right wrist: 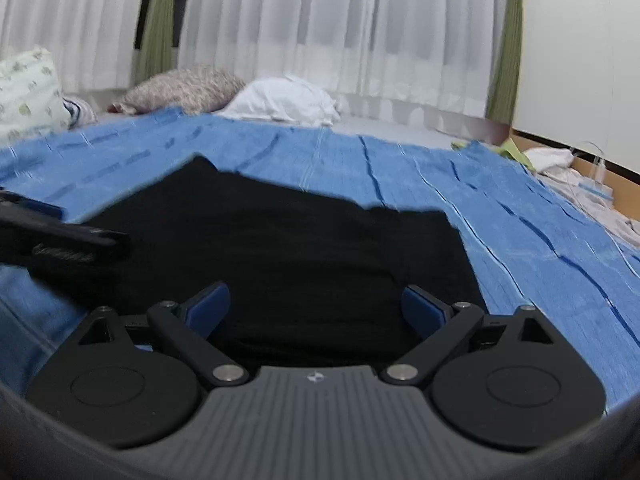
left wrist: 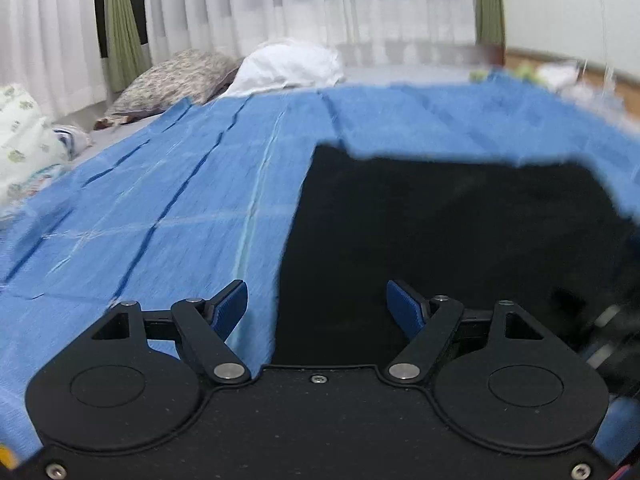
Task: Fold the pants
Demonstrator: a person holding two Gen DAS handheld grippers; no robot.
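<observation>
Black pants [left wrist: 452, 232] lie flat as a folded dark rectangle on a blue checked bed cover [left wrist: 168, 200]. My left gripper [left wrist: 317, 304] is open and empty, above the pants' near left edge, its left finger over the blue cover. In the right wrist view the pants [right wrist: 288, 248] fill the middle. My right gripper [right wrist: 316, 308] is open and empty over the pants' near edge. The left gripper's body [right wrist: 52, 240] shows at the left of that view. The right gripper's body [left wrist: 612, 336] shows blurred at the right edge of the left wrist view.
A patterned pillow [right wrist: 184, 88] and a white pillow [right wrist: 284, 100] lie at the far end of the bed by white curtains [right wrist: 320, 32]. A pale printed pillow [right wrist: 28, 88] sits far left. Loose items and a wooden floor [right wrist: 592, 172] lie right of the bed.
</observation>
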